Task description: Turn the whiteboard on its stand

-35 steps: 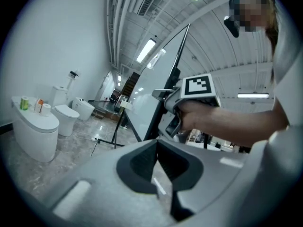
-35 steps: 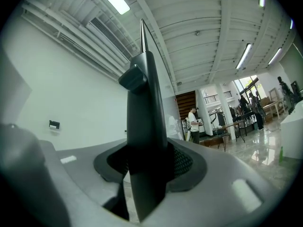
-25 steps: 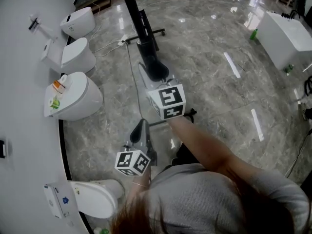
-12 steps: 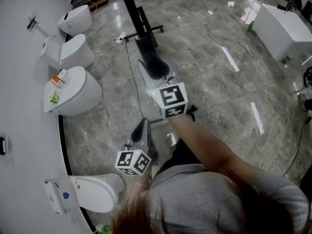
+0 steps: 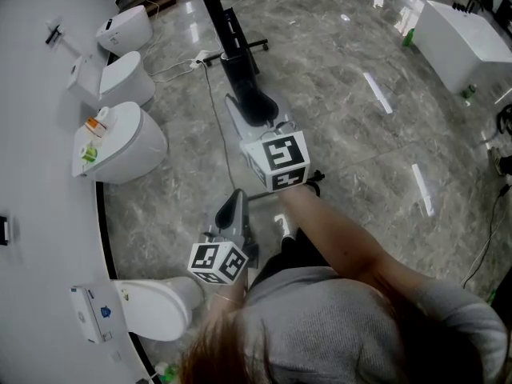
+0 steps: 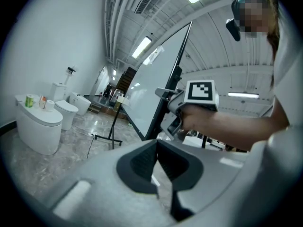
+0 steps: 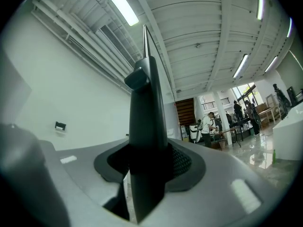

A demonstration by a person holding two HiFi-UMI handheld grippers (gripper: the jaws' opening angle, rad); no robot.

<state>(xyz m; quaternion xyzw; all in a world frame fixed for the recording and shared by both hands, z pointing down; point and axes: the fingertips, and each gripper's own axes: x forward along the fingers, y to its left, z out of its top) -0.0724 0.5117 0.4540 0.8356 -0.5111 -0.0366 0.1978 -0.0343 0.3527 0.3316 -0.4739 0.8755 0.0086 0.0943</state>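
The task looks to be in its early or middle part: the grip is made, but the turn is not plainly finished; the right gripper (image 5: 254, 112) is clamped on the dark side frame (image 7: 147, 108) of the whiteboard (image 6: 152, 77), with the frame filling the gap between its jaws and the pads pressed on either side of it. The board stands to the far side of the person, left of centre; from the head view it shows only as a thin dark bar running away to the far left, so it is seen edge-on there; in the left gripper view its white face leans across the picture. How far round it has come on the stand (image 5: 244, 50) I cannot tell.

The left gripper (image 6: 156, 144) sits nearer the person and a little left of the right one; its fingers are pressed together at the tips with nothing between them, and it touches nothing. What is left, in my judgement, is to swing the panel on its pivot to the wanted face, then let go. A row of toilets (image 5: 120, 146) stands well apart at the left wall.
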